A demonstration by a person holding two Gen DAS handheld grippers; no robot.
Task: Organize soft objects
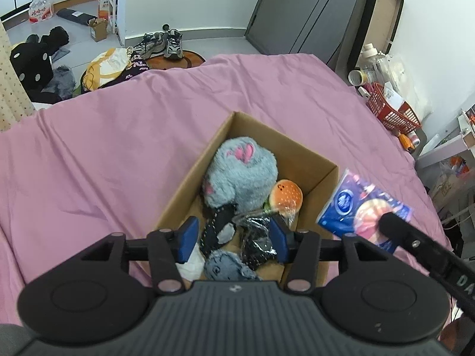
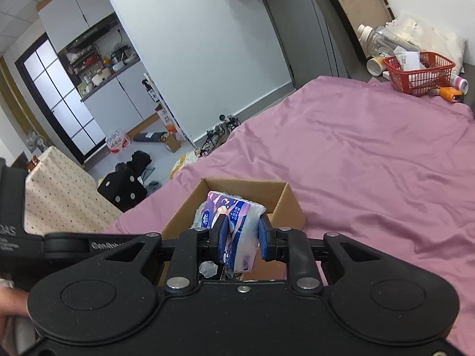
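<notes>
Pink bedspread (image 1: 118, 148) takes up most of the room, with a cardboard box (image 1: 190, 178) sitting on it. Box holds a grey fluffy paw plush (image 1: 240, 175), a little burger toy (image 1: 286, 197) and a tangle of black stuff near the front that's hard to make out. Left tongs (image 1: 233, 237) hang over the box, jaws partway apart, gripping nothing. Right tongs (image 2: 242, 237) are clamped on a blue tissue pack (image 2: 234, 222) above the box's edge; its lower end is hidden.

Home bedroom, pink-sheeted bed (image 1: 148, 124), shoes (image 1: 166, 43) on floor, kitchen shelves (image 2: 98, 65) beyond
</notes>
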